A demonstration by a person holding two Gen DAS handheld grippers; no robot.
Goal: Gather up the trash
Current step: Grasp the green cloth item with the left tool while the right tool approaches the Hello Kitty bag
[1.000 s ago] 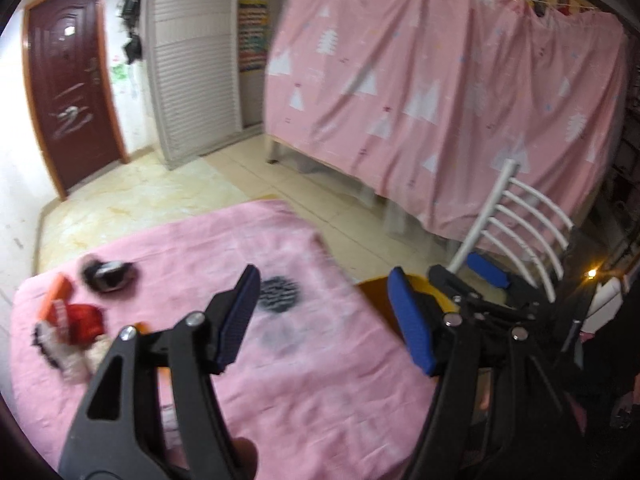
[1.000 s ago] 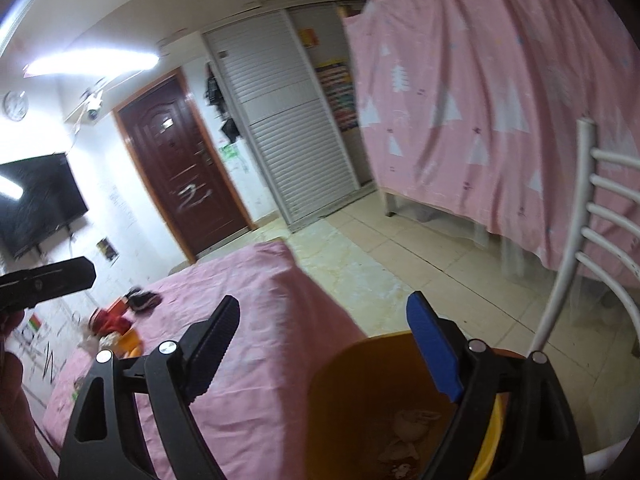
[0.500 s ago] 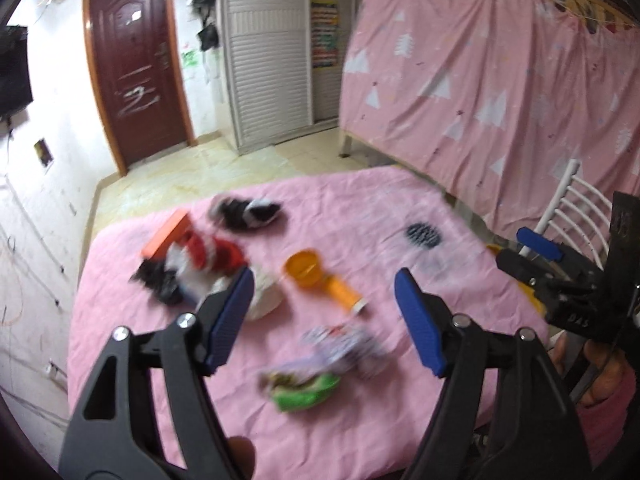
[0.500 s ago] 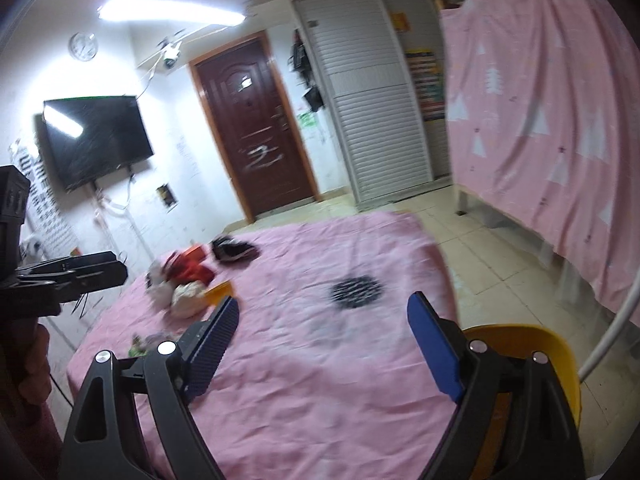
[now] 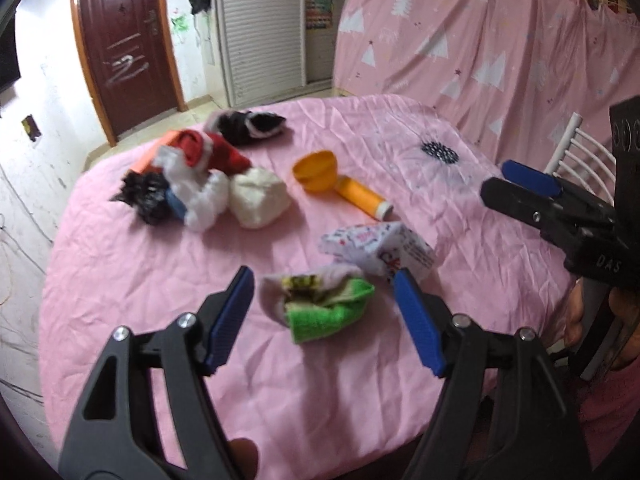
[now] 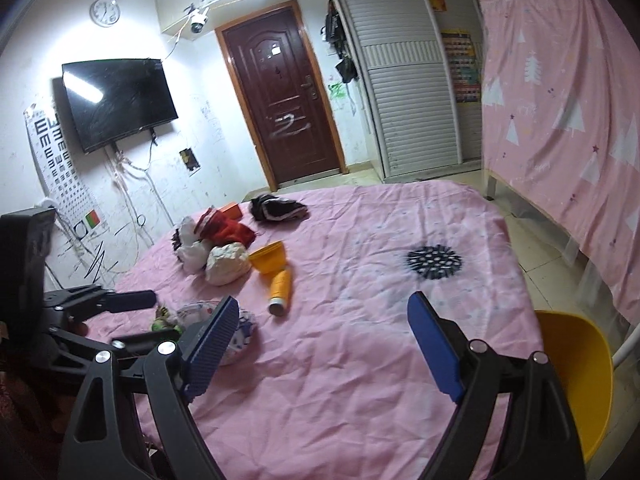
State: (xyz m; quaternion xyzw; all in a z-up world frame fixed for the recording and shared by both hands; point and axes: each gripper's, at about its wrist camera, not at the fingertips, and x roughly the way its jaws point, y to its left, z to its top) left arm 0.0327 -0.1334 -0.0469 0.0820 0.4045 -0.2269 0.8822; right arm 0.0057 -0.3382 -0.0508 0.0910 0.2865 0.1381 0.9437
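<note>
We find the left gripper pitched down over the near edge of the pink-covered worktop, its fingers apart. A crumpled green wrapper lies on the cloth between them; the blue pads stand clear of it on both sides. These fingers have just been opening. A white printed packet lies just beyond the wrapper. The right gripper is held lower-angled over bare cloth, fingers wide apart with nothing between them. In the left view a hand grips its handle at the right edge. Further back lie an orange bottle, a white wad and a heap of red, white and black scraps. A yellow bin stands beside the worktop.
</note>
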